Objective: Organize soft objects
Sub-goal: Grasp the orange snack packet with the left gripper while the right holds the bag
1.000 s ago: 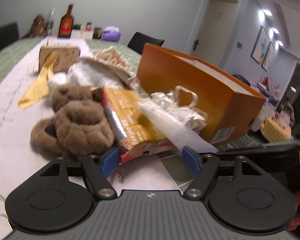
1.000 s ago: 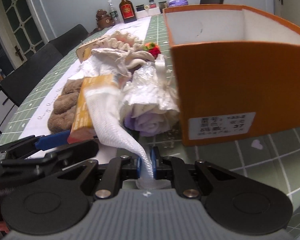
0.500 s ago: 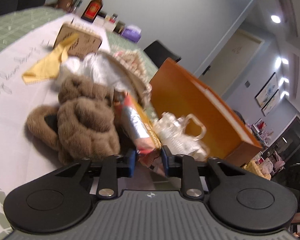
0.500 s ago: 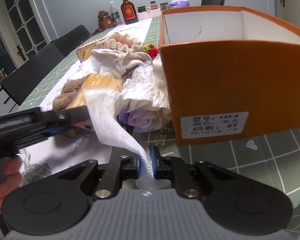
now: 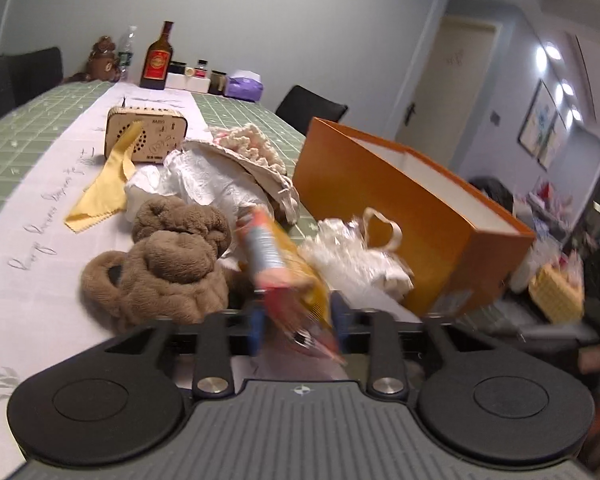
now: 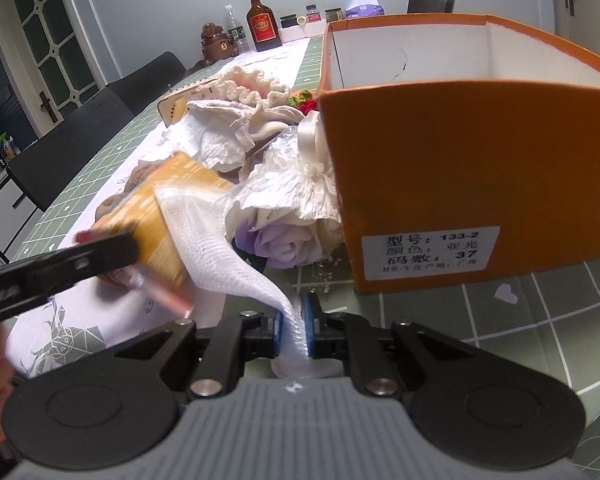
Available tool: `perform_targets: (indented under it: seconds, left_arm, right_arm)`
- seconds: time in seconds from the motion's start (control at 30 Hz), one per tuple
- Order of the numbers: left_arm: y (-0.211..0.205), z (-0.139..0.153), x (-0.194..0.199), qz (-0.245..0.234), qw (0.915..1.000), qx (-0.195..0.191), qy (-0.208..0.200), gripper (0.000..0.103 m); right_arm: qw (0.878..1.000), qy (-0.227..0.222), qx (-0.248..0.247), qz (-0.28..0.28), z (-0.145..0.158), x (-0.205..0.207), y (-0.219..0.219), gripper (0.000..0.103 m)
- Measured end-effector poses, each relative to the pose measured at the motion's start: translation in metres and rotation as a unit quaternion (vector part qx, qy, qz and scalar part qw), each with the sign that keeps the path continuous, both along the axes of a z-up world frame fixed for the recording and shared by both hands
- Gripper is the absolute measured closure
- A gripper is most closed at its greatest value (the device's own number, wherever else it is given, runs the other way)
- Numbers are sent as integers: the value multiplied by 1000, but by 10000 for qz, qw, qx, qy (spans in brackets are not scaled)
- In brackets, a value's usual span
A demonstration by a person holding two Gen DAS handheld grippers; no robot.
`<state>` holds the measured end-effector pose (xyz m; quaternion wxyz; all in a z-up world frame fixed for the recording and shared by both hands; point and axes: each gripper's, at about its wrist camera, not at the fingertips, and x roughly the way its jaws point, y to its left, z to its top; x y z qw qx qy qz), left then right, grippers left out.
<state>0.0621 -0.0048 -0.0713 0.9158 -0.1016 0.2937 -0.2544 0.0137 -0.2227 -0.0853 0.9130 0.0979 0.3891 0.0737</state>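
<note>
Right gripper (image 6: 293, 326) pinched white mesh sleeve (image 6: 220, 252); left gripper (image 5: 296, 326) clamped yellow packet (image 5: 288, 276) beside orange box (image 6: 460, 184); packet blurred.

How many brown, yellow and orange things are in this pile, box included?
Brown: 1, furry plush heap
Yellow: 2, cloth and packet, the packet held in the left gripper
Orange: 1, box
Total: 4
Not counted: white mesh in the right gripper.
</note>
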Motion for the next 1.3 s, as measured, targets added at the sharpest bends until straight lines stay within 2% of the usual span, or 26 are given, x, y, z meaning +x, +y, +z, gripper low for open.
perform_targets:
  seconds: [0.13,0.27,0.33,0.4,0.5,0.6,0.67,0.73,0.77,0.8,0.87,1.0,1.03,1.1,1.17,1.23,1.3]
  left_arm:
    - [-5,-10,16,241,9986,-399,241,43]
    - [-3,-15,24,560,9957,-692,237,42]
    - [3,-17,24,799,9931,-831,196,64]
    - [8,-16,24,800,9935,-770,264,75]
    - [12,-4,11,705,9966,-410,132,78]
    - [10,12,-11,512,9981,346,-59,78]
    - [4,21,-28,284,9945,927,-393,78]
    - [-5,22,-42,-27,9870,1410,-771,75]
    - [-10,19,-44,-187,9843,1526,-869,71]
    - [-14,14,-46,-253,9833,1530,-950,54]
    - [-25,5,-40,-338,9847,1441,-915,36]
    - [-38,-16,-17,142,9899,1199,-738,35]
    - [-36,-17,-13,253,9913,1047,-755,38]
    - [-31,-17,-9,412,9932,766,-780,56]
    - [-20,-15,-9,467,9947,466,-785,68]
    - [-13,-13,-11,508,9955,312,-734,72]
    - [-8,-8,-16,574,9944,336,-818,77]
  right_arm:
    - [9999,-21,-127,-3,1,-2,6,93]
    - [9998,-50,-166,19,0,-1,6,92]
    - [9999,-44,-117,9,0,0,5,92]
    - [10000,-44,-82,14,0,-1,4,92]
    - [10000,-44,-33,7,-1,-1,2,92]
    - [10000,-38,-51,-44,-1,0,-2,92]
    - [10000,-38,-50,-56,0,0,-2,92]
    - [9999,-49,-90,-53,0,1,-1,92]
    - [9999,-57,-125,-49,0,1,0,92]
    - [9998,-65,-170,-42,0,1,1,92]
    - [9997,-69,-230,-38,0,1,3,92]
    - [9994,-61,-325,-66,1,-1,6,92]
    - [9993,-61,-354,-69,1,-2,7,92]
    - [9992,-64,-381,-81,1,-2,8,92]
    - [9993,-66,-367,-89,1,-2,8,92]
    - [9993,-62,-364,-106,1,-1,8,92]
    - [9991,-65,-402,-104,1,0,9,92]
